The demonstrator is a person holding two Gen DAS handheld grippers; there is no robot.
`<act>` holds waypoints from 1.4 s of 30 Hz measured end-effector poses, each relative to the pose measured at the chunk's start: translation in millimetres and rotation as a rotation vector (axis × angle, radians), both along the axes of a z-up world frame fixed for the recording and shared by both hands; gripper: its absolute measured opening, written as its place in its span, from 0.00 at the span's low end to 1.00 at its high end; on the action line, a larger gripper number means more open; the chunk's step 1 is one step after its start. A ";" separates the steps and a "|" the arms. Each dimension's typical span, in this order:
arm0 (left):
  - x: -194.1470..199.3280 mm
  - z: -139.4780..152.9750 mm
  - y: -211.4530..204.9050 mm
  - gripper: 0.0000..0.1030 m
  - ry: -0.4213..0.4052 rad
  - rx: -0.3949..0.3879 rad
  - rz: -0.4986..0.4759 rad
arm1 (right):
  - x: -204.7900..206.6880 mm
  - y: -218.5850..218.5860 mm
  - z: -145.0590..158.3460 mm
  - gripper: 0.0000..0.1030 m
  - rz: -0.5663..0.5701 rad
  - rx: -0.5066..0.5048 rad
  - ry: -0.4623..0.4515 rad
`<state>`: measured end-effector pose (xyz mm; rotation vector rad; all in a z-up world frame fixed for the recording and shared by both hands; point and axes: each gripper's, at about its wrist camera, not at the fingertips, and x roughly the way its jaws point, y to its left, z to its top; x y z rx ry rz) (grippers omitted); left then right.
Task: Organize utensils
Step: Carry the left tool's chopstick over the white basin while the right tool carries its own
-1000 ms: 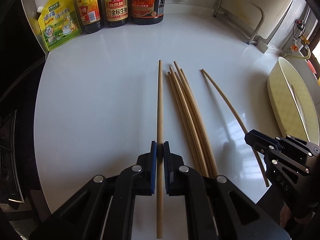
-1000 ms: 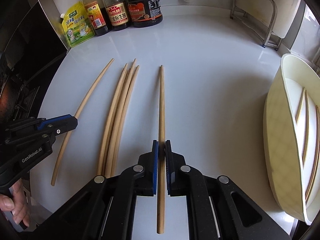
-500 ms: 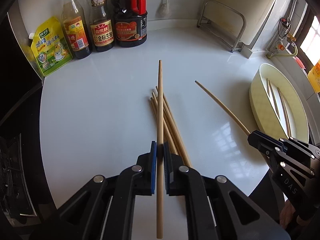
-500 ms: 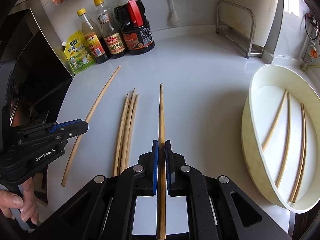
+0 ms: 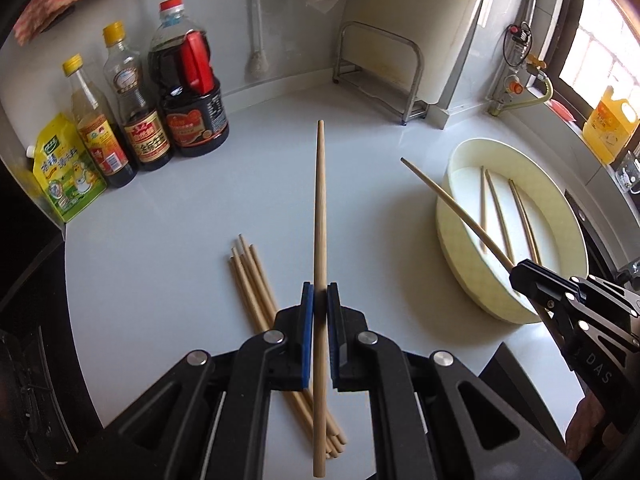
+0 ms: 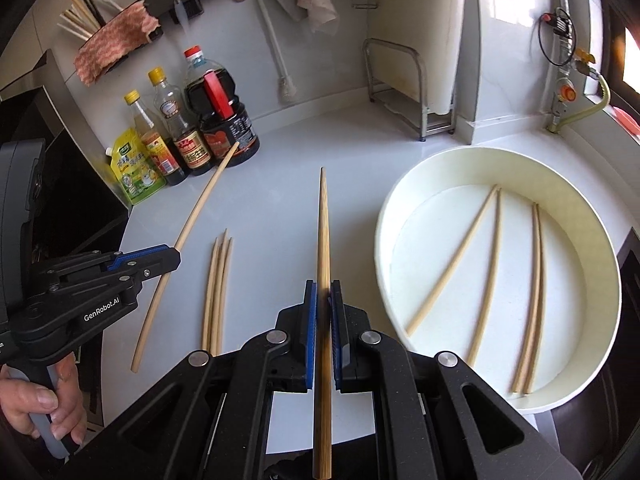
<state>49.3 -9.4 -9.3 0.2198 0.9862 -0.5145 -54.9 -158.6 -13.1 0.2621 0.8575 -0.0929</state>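
Observation:
My left gripper (image 5: pixel 319 300) is shut on a wooden chopstick (image 5: pixel 319 208) and holds it in the air above the white counter; it also shows in the right wrist view (image 6: pixel 160 258). My right gripper (image 6: pixel 323 300) is shut on another chopstick (image 6: pixel 323 224), raised beside the white oval basin (image 6: pixel 600 248); it also shows in the left wrist view (image 5: pixel 520 276). Several chopsticks (image 6: pixel 496 264) lie inside the basin. A bundle of chopsticks (image 5: pixel 252 280) lies on the counter under my left gripper, also visible in the right wrist view (image 6: pixel 216 292).
Sauce bottles (image 5: pixel 188 92) and a yellow-green pouch (image 5: pixel 64 176) stand at the back left. A metal rack (image 5: pixel 380 76) stands at the back. A black stove edge (image 6: pixel 80 200) borders the counter on the left. A yellow oil jug (image 5: pixel 610 120) sits on the windowsill.
Both grippers have lifted their chopsticks off the counter and risen. The basin has come closer on the right, and the bundle stays on the counter.

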 end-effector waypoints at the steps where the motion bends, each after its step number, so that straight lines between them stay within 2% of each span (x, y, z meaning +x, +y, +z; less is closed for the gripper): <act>1: -1.8 3.0 -8.3 0.07 -0.005 -0.002 -0.015 | -4.8 -8.6 2.2 0.06 -0.017 0.002 -0.008; 7: -14.7 17.2 -61.0 0.07 -0.032 -0.005 -0.105 | -29.1 -62.0 7.7 0.06 -0.119 0.003 -0.029; 15: -32.4 15.2 -130.7 0.07 -0.002 0.001 -0.231 | -61.3 -124.7 5.3 0.06 -0.234 0.017 -0.043; 21: -40.1 12.9 -173.1 0.07 -0.010 0.022 -0.301 | -76.7 -159.4 -3.1 0.06 -0.293 0.041 -0.038; 33: -35.0 -1.8 -235.7 0.07 0.023 0.061 -0.386 | -60.9 -194.8 -22.4 0.06 -0.306 0.054 0.008; 36: -32.6 -8.3 -245.0 0.07 0.013 0.085 -0.402 | -55.2 -198.2 -30.1 0.06 -0.310 0.057 0.021; 42: -22.5 -24.7 -255.1 0.07 0.045 0.118 -0.403 | -45.4 -199.3 -41.0 0.06 -0.318 0.057 0.043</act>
